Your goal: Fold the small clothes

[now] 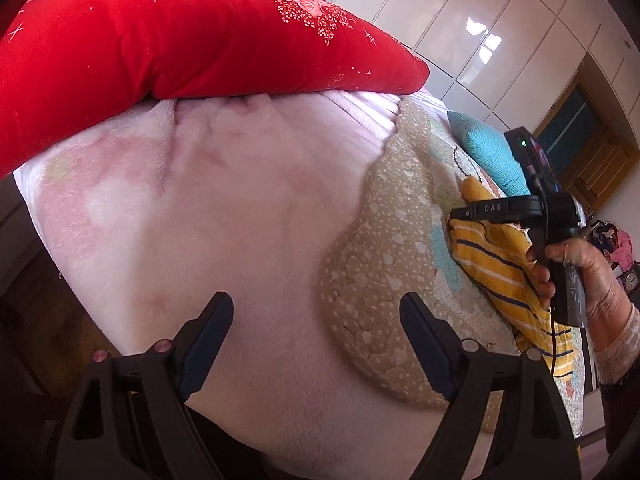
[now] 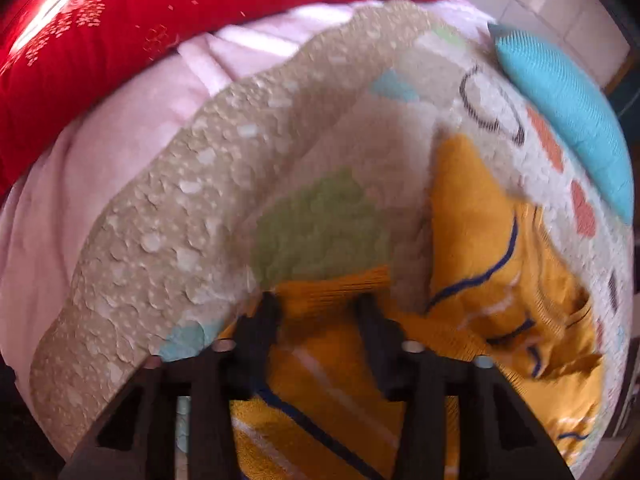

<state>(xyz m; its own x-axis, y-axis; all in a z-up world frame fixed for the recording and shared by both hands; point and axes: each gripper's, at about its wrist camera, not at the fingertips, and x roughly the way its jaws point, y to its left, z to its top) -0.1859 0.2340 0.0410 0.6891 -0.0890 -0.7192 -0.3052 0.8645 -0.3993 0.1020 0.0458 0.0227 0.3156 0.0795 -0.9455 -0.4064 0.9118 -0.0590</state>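
Yellow knitted garment with white and navy stripes [image 2: 480, 240]: lying crumpled on the beige patterned quilt [image 2: 160, 240] on the bed. Right gripper [image 2: 320, 304]: fingers narrowly parted, straddling a garment fold; grip uncertain. Left gripper [image 1: 316, 308]: fingers hanging released, grasping nothing, above the pink fleece blanket [image 1: 200, 200].

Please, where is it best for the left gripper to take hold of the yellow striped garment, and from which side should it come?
Probably the garment's loose near edge, the end nearest the person. The left gripper hangs open over the pink blanket, so it should cross the beige quilt toward the right gripper, which is at the other end of the garment. The garment lies rumpled, so pinch the edge from above.
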